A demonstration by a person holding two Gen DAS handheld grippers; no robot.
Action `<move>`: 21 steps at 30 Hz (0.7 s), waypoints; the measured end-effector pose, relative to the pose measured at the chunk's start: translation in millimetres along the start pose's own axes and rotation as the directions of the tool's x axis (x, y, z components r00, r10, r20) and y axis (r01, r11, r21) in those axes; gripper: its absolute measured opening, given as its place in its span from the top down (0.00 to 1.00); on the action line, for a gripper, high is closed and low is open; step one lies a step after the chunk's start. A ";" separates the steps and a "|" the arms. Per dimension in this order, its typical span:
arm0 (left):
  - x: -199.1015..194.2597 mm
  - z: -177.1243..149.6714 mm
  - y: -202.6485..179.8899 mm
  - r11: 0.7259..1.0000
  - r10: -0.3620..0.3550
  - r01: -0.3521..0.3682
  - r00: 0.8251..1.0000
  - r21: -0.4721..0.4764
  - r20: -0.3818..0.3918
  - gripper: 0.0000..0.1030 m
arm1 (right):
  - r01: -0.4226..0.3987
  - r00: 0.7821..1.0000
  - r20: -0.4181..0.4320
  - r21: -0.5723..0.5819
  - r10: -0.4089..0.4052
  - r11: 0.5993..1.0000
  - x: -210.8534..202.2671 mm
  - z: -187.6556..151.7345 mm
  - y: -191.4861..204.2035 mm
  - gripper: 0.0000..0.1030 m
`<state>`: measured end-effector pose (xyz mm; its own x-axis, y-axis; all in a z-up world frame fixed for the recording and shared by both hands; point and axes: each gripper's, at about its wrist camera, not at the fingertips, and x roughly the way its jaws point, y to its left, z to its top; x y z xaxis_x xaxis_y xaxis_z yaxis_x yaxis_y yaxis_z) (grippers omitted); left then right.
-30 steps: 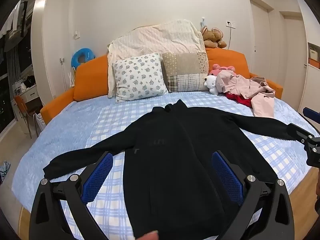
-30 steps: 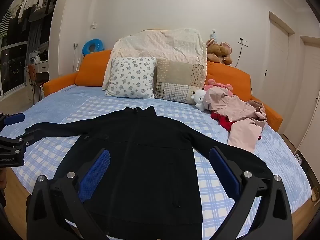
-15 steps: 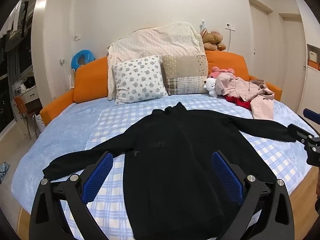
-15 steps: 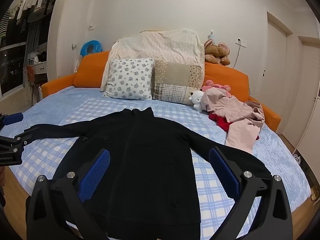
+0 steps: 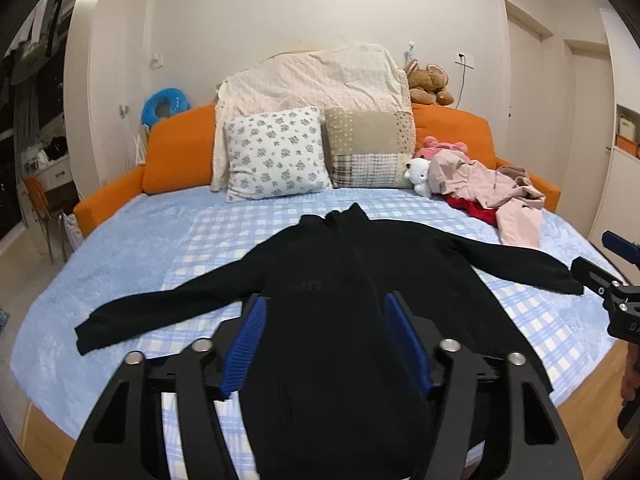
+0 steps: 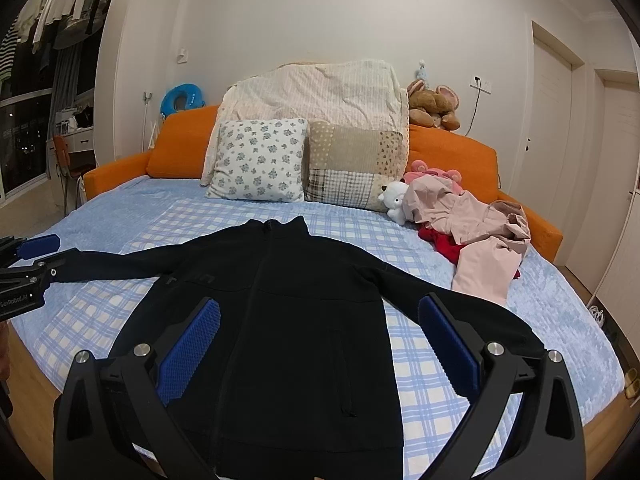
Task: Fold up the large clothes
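Jacket (image 5: 344, 320), black, spread flat and front up on blue checked bed (image 5: 400, 208), collar toward pillows, both sleeves stretched out to either side, hem at near edge. Left tongs (image 5: 325, 344) poised above jacket's lower body, jaws closing, blue pads (image 5: 246, 344) apart with nothing pinched between them; cloth seen only behind the gap. Right tongs (image 6: 318, 344) poised likewise over jacket's lower front, jaws spread wide, pads (image 6: 190, 350) clear of fabric, nothing gripped. Floral pillow (image 5: 276, 152) and patchwork pillow (image 5: 370, 148) propped against orange headboard (image 5: 180, 148), cream blanket (image 5: 312, 78) draped behind. Pink garment (image 5: 492, 192) heaped over something red at far right of bed, well apart from jacket, white plush toy (image 5: 418, 176) just beside. Brown plush toy (image 5: 428, 84) seated on headboard top.
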<state>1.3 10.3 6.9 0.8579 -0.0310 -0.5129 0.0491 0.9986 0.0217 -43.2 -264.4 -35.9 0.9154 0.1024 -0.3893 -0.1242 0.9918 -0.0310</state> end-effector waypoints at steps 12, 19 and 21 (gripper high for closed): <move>5.4 -0.7 -3.0 1.000 0.009 -0.009 1.000 0.016 -0.009 0.52 | -0.002 1.000 -0.004 0.001 0.002 1.000 3.1 -4.7 -1.9 0.04; 6.0 -1.1 -1.9 1.000 0.011 -0.011 1.000 0.019 -0.009 0.52 | -0.003 1.000 -0.006 0.003 0.003 1.000 5.3 -7.9 -1.8 0.04; 6.4 -0.7 -0.9 1.000 0.011 -0.010 1.000 0.020 -0.013 0.52 | -0.002 1.000 -0.007 0.002 0.002 1.000 5.6 -8.9 -2.0 0.04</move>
<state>6.3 9.3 3.0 0.8518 -0.0199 -0.5235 0.0506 0.9977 0.0444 -41.2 -266.5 -46.2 0.9124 0.1040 -0.3958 -0.1253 0.9917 -0.0283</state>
